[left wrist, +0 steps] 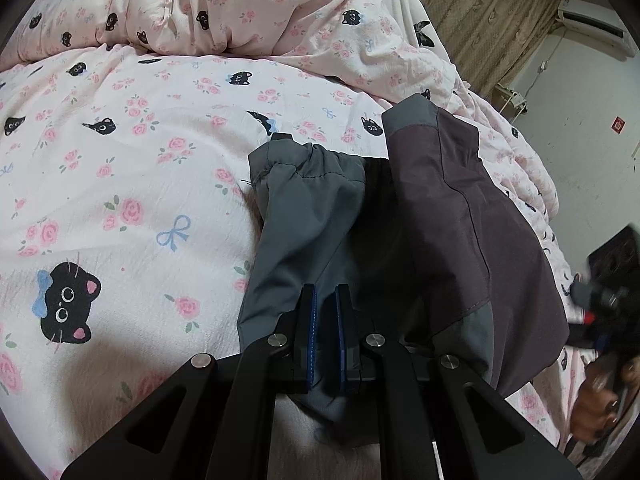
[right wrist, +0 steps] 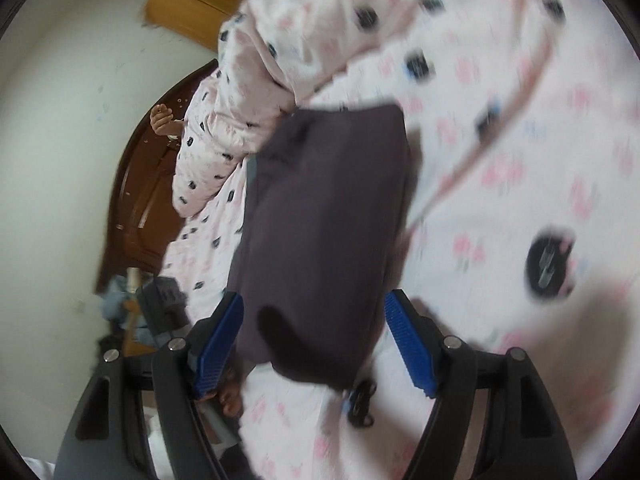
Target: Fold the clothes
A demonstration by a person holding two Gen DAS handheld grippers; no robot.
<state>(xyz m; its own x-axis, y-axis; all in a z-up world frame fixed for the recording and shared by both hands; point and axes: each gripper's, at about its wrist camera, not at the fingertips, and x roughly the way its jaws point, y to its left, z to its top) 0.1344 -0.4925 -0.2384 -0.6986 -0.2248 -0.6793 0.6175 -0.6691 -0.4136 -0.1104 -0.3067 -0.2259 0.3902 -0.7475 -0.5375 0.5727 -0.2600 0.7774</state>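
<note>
Mid-fold on bedspread (left wrist: 120,184): left gripper (left wrist: 326,300) clenched on grey garment (left wrist: 304,220), right gripper (right wrist: 314,312) released, jaws apart astride its purple panel (right wrist: 320,220); next, probably regrasp panel's free edge.

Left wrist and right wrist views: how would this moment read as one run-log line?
garment: grey-purple, on floral bedding | left gripper: shut on garment | right gripper: open, garment between pads, unpinched

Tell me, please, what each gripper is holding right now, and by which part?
The left gripper is shut on the grey panel of the grey-and-purple garment, near its lower edge. The right gripper is open around the garment, gripping nothing.
</note>
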